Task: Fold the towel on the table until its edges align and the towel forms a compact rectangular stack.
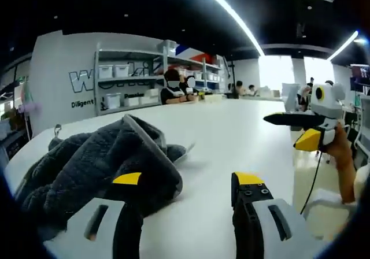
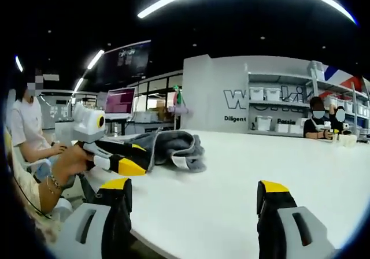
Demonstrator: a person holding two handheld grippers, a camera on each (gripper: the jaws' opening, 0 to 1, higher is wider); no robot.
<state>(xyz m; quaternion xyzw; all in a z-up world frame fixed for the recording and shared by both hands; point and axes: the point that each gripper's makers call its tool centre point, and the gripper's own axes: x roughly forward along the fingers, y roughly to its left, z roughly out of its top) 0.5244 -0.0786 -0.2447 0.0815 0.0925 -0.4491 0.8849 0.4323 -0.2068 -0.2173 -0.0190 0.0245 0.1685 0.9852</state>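
Note:
A dark grey fluffy towel [image 1: 98,163] lies crumpled in a heap on the white table [image 1: 231,132], with one fold standing up as a ridge. My left gripper [image 1: 188,181] is open just in front of it. Its left jaw overlaps the towel's near right edge, and bare table shows between the jaws. The right gripper view shows the towel [image 2: 170,146] at centre left, with the left gripper [image 2: 139,158] open at its near edge, held by a hand [image 2: 69,161]. My right gripper [image 2: 195,185] is open over the table edge, well apart from the towel. From the left it appears as the right gripper [image 1: 284,130] off the table's right side.
Grey shelves with white bins [image 1: 121,77] stand behind the table's far side. People [image 1: 173,88] sit at the far end. A seated person [image 2: 26,129] is at the left of the right gripper view. A cable [image 1: 315,175] hangs from the right gripper.

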